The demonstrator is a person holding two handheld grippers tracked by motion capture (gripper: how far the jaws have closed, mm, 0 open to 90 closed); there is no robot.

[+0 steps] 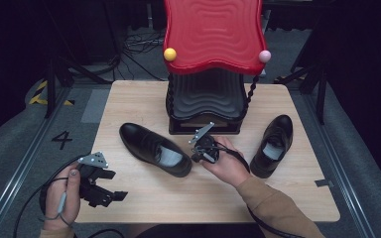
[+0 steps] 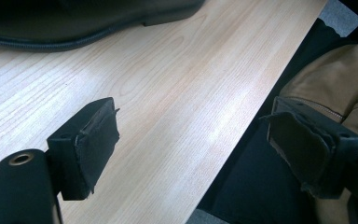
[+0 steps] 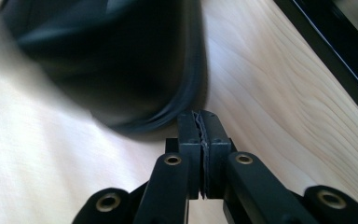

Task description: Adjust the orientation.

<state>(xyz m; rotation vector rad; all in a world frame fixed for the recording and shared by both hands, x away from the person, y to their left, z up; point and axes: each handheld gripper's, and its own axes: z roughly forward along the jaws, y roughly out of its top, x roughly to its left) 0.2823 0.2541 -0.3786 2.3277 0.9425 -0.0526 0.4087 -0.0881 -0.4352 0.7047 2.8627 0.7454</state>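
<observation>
Two black dress shoes lie on the wooden table (image 1: 144,198). The left shoe (image 1: 154,148) rests at centre, toe pointing left and away; the right shoe (image 1: 274,145) sits near the right edge. My right gripper (image 1: 198,156) is at the heel of the centre shoe (image 3: 112,60), jaws pressed together with nothing between them; the tips sit just short of the heel's sole edge. My left gripper (image 1: 110,194) hovers over the table's near left corner, jaws wide apart and empty (image 2: 191,140), with the sole of the centre shoe (image 2: 74,23) beyond it.
A black stand with a red wavy top (image 1: 213,34) occupies the back centre of the table; a yellow ball (image 1: 169,54) and a pink ball (image 1: 264,56) sit at its corners. Bare wood lies along the near edge. Cables trail on the floor behind.
</observation>
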